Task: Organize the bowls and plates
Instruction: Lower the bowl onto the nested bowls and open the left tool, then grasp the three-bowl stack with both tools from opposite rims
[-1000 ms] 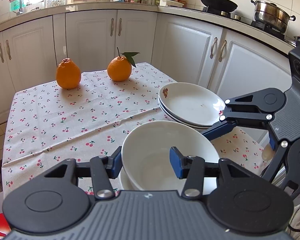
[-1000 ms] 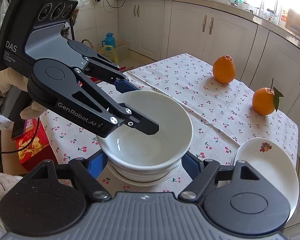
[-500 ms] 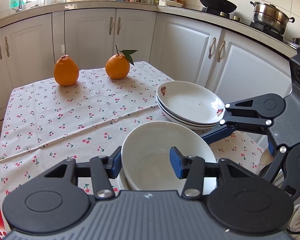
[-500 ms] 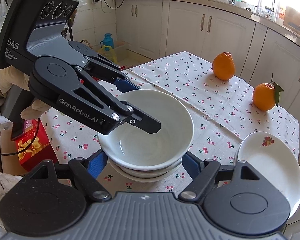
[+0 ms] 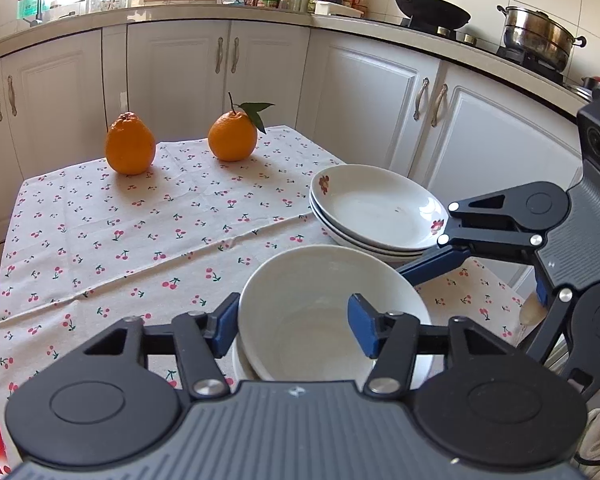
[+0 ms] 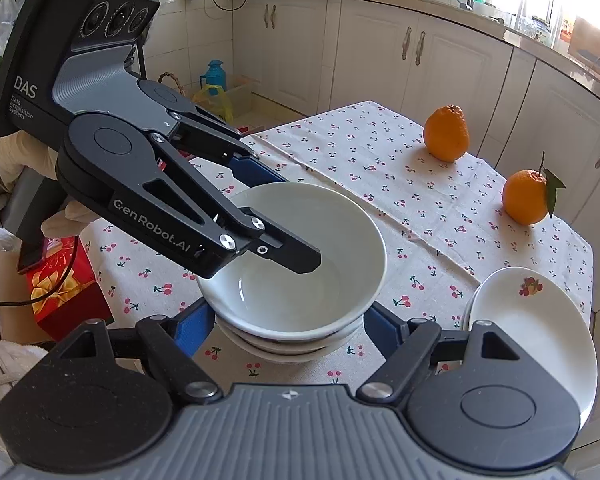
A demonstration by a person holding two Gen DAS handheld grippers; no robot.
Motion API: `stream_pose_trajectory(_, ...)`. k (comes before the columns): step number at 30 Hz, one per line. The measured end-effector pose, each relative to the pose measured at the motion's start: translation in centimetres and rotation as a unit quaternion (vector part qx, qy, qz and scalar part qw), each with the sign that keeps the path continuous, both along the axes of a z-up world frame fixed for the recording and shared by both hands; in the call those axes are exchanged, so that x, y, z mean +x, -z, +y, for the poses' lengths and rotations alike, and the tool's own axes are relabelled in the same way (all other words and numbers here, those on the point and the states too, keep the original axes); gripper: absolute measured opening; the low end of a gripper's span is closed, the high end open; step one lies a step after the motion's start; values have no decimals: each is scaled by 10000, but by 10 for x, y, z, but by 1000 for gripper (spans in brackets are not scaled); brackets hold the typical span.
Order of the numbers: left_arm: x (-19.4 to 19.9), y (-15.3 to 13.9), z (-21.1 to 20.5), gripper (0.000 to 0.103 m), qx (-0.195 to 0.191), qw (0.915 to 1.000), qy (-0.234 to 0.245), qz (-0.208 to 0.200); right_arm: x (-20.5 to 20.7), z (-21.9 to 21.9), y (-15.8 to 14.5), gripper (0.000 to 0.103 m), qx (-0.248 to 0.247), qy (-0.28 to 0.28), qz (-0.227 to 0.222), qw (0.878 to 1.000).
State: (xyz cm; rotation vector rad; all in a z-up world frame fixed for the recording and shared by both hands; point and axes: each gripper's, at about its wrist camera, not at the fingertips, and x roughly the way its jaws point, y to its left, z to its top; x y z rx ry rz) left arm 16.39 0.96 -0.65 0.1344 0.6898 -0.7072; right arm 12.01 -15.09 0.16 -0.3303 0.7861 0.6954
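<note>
A white bowl (image 5: 320, 312) sits on top of a stack of white bowls (image 6: 284, 344) at the near edge of the cherry-print tablecloth (image 5: 140, 232). My left gripper (image 5: 294, 326) is open, one finger inside the top bowl (image 6: 300, 248) and one outside its rim. My right gripper (image 6: 282, 330) is open, its blue fingers either side of the bowl stack, low down. A stack of white floral plates (image 5: 376, 208) stands just right of the bowls, also in the right wrist view (image 6: 528, 320).
Two oranges (image 5: 130, 148) (image 5: 233, 138) sit at the far side of the table. White kitchen cabinets (image 5: 372, 96) surround it. A red box (image 6: 60, 280) stands on the floor by the table's edge.
The left gripper has shifted a little over the top bowl, its view panning across the table. The bowls and plates stay in place.
</note>
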Motion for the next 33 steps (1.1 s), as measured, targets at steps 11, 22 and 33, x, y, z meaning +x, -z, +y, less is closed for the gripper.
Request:
stream_pose_trajectory(11, -12, -16, 13, 89, -27, 9988, -117, -473, -8, -5, -10, 103, 100, -1, -286, 9995)
stream_pose_trajectory(22, -59, -7, 39, 101, 225, 9939, -50, -1076, -23, -12, 6, 103, -112, 45, -331, 9994)
stream_pose_trajectory(33, -62, 50, 27, 101, 787, 9941, 441, -595, -15, -7, 36, 103, -350, 184, -113, 9992)
